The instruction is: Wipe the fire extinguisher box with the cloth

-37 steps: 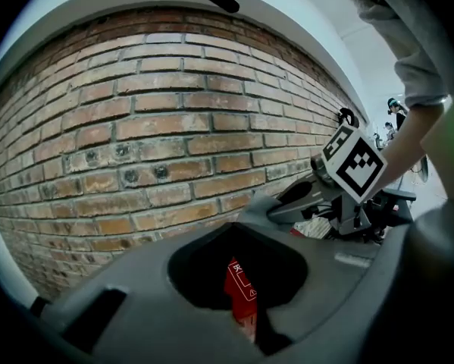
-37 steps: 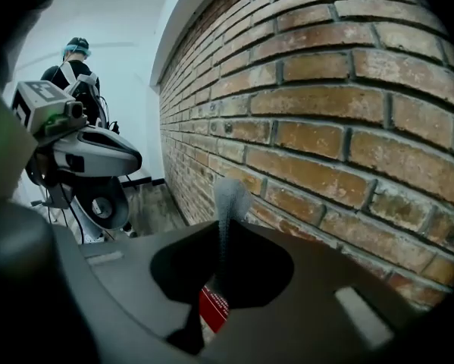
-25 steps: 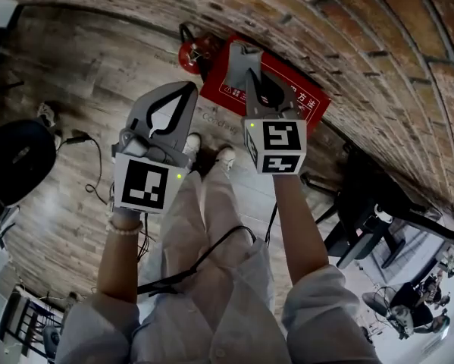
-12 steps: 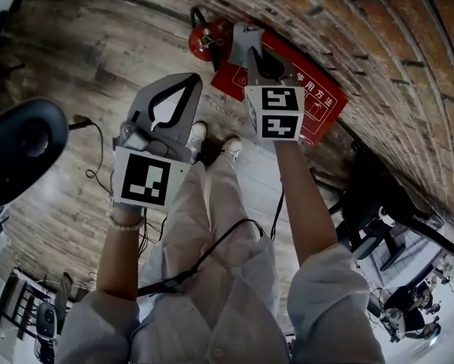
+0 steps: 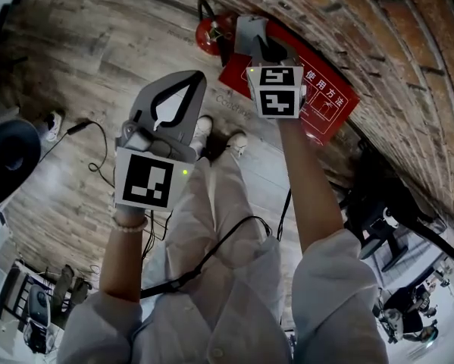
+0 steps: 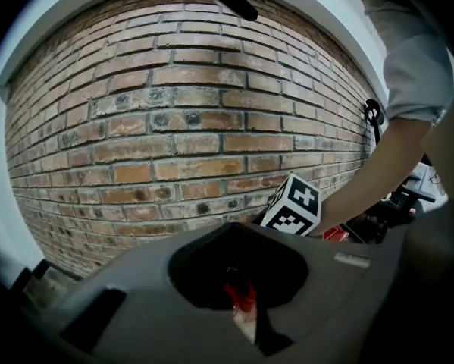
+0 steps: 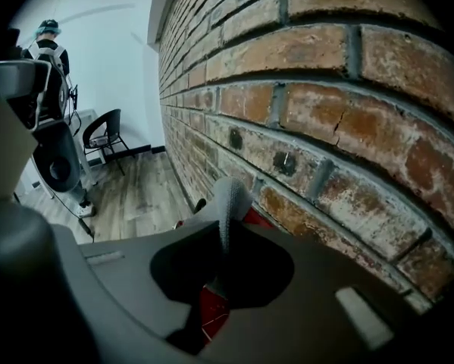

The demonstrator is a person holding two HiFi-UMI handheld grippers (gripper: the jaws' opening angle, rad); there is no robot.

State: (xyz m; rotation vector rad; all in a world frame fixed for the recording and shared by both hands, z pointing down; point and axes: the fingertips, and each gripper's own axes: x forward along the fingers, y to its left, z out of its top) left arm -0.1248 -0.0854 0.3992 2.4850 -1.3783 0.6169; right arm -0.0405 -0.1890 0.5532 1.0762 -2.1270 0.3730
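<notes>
Cloth [image 7: 228, 199], grey, pinched between right gripper [image 5: 258, 40] fingers, held just ahead of them over the red fire extinguisher box [image 5: 329, 101] at the brick wall [image 5: 408, 44], contact unclear; left gripper [image 5: 183, 82] fingers pressed together, empty; wiping judged barely begun, whole box outstanding.

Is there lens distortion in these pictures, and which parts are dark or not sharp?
Head view: fisheye bends the brick wall into an arc; the fire extinguisher box is sharp. Left gripper view: black vignette at the corners, the left hand-held gripper dark and soft. Right gripper view: near bricks swollen yet sharp, the cloth slightly blurred.
</notes>
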